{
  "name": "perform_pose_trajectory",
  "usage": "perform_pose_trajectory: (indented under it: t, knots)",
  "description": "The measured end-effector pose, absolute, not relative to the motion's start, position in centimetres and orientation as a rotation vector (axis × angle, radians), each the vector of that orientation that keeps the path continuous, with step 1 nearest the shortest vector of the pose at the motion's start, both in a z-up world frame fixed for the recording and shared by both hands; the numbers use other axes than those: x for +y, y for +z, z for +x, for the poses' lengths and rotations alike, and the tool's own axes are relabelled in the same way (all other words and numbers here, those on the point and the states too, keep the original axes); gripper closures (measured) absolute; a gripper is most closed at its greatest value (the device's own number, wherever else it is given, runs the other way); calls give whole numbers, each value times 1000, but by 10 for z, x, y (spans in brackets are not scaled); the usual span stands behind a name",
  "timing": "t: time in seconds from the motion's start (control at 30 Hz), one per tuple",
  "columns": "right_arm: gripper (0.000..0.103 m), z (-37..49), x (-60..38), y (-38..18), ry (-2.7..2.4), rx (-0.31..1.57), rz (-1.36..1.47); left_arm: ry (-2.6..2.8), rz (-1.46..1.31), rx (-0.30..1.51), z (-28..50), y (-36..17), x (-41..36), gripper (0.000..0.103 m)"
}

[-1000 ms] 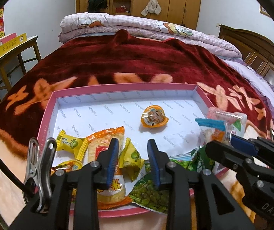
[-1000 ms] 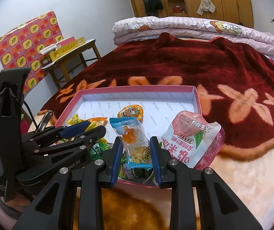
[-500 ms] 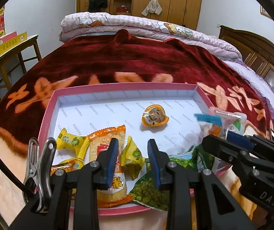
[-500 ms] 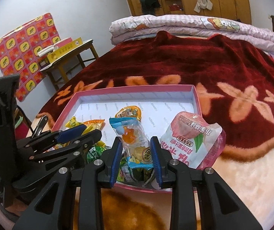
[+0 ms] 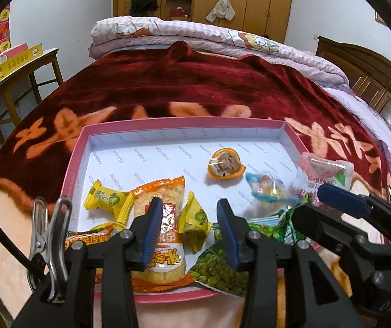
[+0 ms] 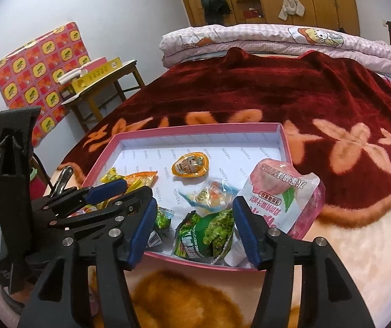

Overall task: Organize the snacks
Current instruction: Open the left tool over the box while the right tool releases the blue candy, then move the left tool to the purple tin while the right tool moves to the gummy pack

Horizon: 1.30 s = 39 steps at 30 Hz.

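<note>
Right gripper [image 6: 192, 224]: fingers spread wide, empty, hovering over tray's near edge. Left gripper [image 5: 187, 232]: fingers apart, empty, above orange packet [image 5: 159, 218]. Pea packet [image 6: 209, 232] lies under right gripper, overhanging tray [image 6: 195, 129] rim. Blue candy [image 6: 209, 195] lies loose just beyond, blurred. Pink pouch [image 6: 282, 191] leans on tray's right wall. Jelly cup [image 6: 190, 165] mid-tray. Risk: pouch tips onto bed [image 6: 291, 87]; crowded near packets nudged over rim by close fingers.
</note>
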State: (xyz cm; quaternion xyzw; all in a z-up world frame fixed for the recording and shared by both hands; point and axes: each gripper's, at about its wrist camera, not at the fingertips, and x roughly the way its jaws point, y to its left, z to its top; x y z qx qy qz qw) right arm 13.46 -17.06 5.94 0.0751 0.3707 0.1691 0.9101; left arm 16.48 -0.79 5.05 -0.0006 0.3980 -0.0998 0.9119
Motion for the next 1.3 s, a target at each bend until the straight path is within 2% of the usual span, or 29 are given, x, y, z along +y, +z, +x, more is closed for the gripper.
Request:
perform_pose_trajectory:
  t: [0.17, 0.4, 1.3]
  knots:
    - [39, 131, -170, 60, 357, 757, 155, -211, -9, 816, 160, 55, -7, 59]
    - [38, 125, -171, 62, 359, 750, 160, -216, -13, 803, 151, 64, -8, 51]
    - [37, 69, -173, 68, 382, 784, 143, -183, 34, 783, 83, 82, 8, 51]
